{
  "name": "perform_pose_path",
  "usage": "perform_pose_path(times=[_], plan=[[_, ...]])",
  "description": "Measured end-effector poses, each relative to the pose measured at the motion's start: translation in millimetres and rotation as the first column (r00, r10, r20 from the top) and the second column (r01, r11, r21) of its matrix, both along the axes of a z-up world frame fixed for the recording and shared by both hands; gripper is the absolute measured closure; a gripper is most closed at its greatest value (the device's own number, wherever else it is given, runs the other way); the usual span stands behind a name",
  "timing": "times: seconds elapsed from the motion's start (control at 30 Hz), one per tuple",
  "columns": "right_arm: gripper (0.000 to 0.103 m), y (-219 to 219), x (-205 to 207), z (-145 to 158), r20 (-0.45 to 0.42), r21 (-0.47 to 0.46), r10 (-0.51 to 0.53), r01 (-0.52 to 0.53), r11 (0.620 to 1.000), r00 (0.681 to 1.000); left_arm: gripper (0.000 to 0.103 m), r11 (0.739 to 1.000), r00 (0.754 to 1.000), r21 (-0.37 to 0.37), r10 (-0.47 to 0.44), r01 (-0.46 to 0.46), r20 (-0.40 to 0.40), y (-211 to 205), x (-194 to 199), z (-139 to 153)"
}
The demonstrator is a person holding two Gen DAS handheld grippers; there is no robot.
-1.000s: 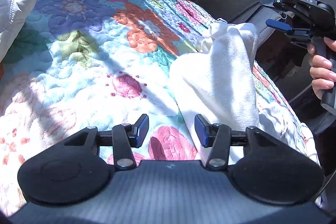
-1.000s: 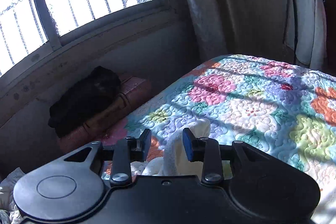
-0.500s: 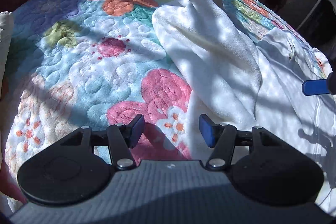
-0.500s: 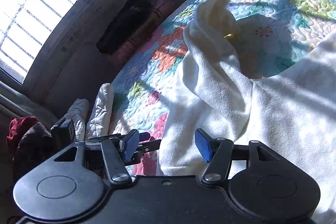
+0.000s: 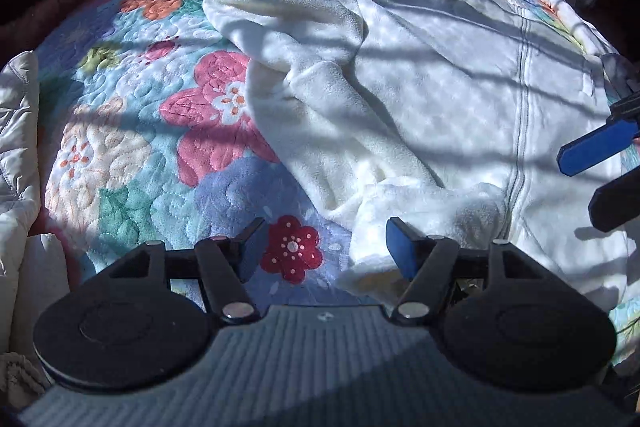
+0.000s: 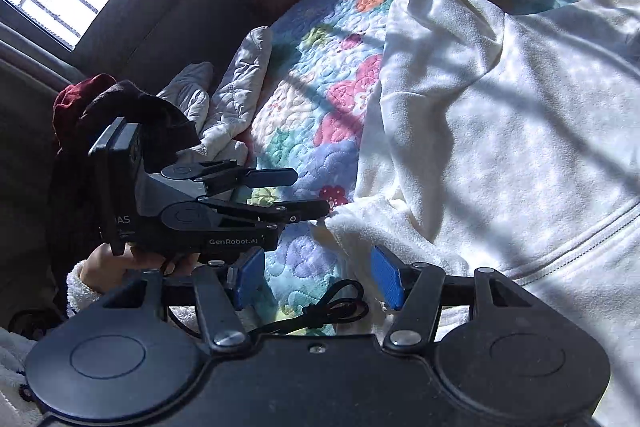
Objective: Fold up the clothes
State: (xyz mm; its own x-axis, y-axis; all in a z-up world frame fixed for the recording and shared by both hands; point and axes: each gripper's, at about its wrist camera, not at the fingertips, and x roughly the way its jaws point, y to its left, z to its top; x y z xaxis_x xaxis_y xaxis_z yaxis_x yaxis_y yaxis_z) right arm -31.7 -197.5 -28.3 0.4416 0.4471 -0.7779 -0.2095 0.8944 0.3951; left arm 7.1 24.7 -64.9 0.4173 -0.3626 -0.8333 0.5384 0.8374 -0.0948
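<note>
We see a floral quilt covering the bed, patterned with pink, orange and blue flowers under barred sunlight. On it lies a white fleece garment, spread body-flat across the right half of the left wrist view, with a stitched seam running down it. Its sleeve runs diagonally from the far quilt toward us, and the cuff ends at the near edge. We note a white quilted cushion at the bed's left side and a dark red cloth heaped beyond it. The left gripper has its jaws spread wide, holding nothing; the cuff lies between and just ahead of them, touching or nearly touching the right pad, we cannot tell which. The right gripper also stands wide apart and empty, over the garment's lower left edge, with a black cord looped beneath. In the right wrist view the left gripper's lower finger tip meets the cuff's edge, and a hand in a fleecy sleeve grips its handle.
</note>
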Motion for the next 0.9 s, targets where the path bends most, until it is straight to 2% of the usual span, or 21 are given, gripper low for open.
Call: perform_pose_path(times=[0.13, 0.23, 0.3, 0.37, 0.47, 0.5, 0.57, 0.63, 0.7, 0.73, 0.83, 0.9], plan=[[0.039, 14, -38, 0, 0.008, -0.098, 0.026, -0.025, 0.995, 1.0, 0.039, 1.0, 1.0, 0.011, 0.013, -0.012, -0.017, -14, 4, -17], [0.039, 16, -53, 2, 0.03, -0.11, 0.056, -0.052, 0.993, 0.998, 0.039, 0.999, 1.0, 0.029, 0.019, -0.018, -0.003, -17, 0, -20], [0.039, 6, -60, 11, 0.007, -0.02, 0.037, -0.037, 0.999, 0.999, 0.038, 1.0, 1.0, 0.018, 0.011, -0.01, -0.019, -11, -7, -14], [0.039, -13, -66, 24, -0.043, 0.13, -0.02, 0.025, 0.991, 0.999, 0.037, 1.0, 0.998, 0.009, 0.022, -0.021, -0.066, -2, -12, -6], [0.039, -40, -84, 44, -0.125, 0.325, -0.07, 0.107, 0.94, 0.99, 0.036, 0.999, 0.996, 0.021, 0.045, -0.044, -0.077, 12, -24, 16], [0.039, -45, -90, 51, -0.141, 0.35, -0.07, 0.116, 0.93, 0.987, 0.033, 0.998, 0.996, 0.026, 0.052, -0.05, -0.079, 17, -28, 23], [0.038, -49, -103, 63, -0.148, 0.338, -0.049, 0.097, 0.936, 0.988, 0.021, 0.998, 0.997, 0.049, 0.05, -0.047, -0.062, 23, -36, 36], [0.037, -49, -112, 65, -0.122, 0.291, -0.028, 0.062, 0.955, 0.992, 0.014, 0.997, 0.998, 0.056, 0.046, -0.044, -0.035, 26, -42, 44], [0.036, -50, -114, 54, -0.11, 0.242, -0.05, 0.075, 0.967, 0.993, 0.012, 0.997, 0.998, 0.068, 0.031, -0.028, -0.047, 16, -40, 34], [0.036, -50, -112, 42, -0.138, 0.258, -0.053, 0.088, 0.962, 0.989, 0.012, 0.997, 0.998, 0.079, 0.021, -0.016, -0.06, 9, -38, 27], [0.036, -51, -110, 6, -0.268, 0.386, -0.026, 0.132, 0.913, 0.963, 0.013, 0.989, 0.997, 0.144, 0.031, -0.022, -0.064, -7, -40, 12], [0.036, -49, -121, 4, -0.287, 0.394, -0.01, 0.127, 0.91, 0.958, 0.013, 0.983, 0.998, 0.181, 0.043, -0.036, -0.039, -6, -48, 17]])
